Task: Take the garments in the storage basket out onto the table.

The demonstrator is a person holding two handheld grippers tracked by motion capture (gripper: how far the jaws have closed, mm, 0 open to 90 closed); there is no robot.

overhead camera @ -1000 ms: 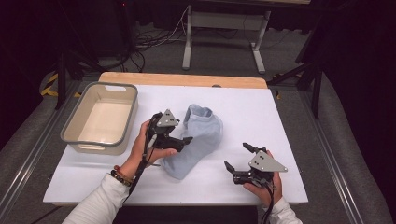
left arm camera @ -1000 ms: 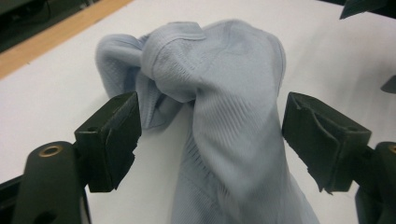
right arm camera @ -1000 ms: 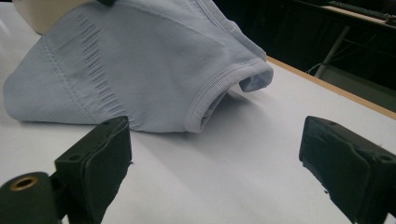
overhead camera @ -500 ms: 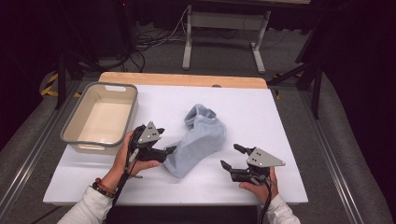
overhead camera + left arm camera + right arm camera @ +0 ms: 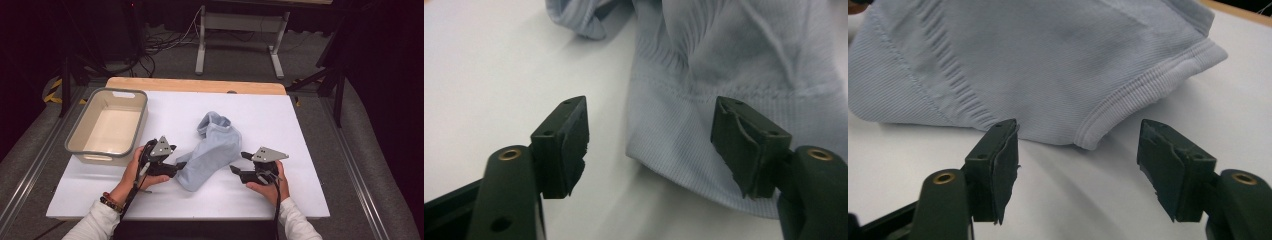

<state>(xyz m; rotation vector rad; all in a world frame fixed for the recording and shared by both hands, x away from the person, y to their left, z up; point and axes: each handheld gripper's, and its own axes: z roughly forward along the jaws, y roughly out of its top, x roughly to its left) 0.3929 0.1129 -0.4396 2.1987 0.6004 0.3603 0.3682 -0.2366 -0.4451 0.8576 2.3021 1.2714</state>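
A pale blue garment lies crumpled in the middle of the white table. My left gripper is at its lower left corner, open, with the garment's hem lying between the jaws. My right gripper is open at the garment's right side, and a ribbed white edge lies just beyond its jaws. Neither gripper holds cloth.
A beige plastic tub stands empty at the table's left side. A wooden strip runs along the table's far edge. Beyond it are a metal stand and cables on the floor.
My left gripper has drawn back toward the near edge, to the garment's lower left corner. My right gripper has moved left, close to the garment's right edge. The garment has shifted slightly.
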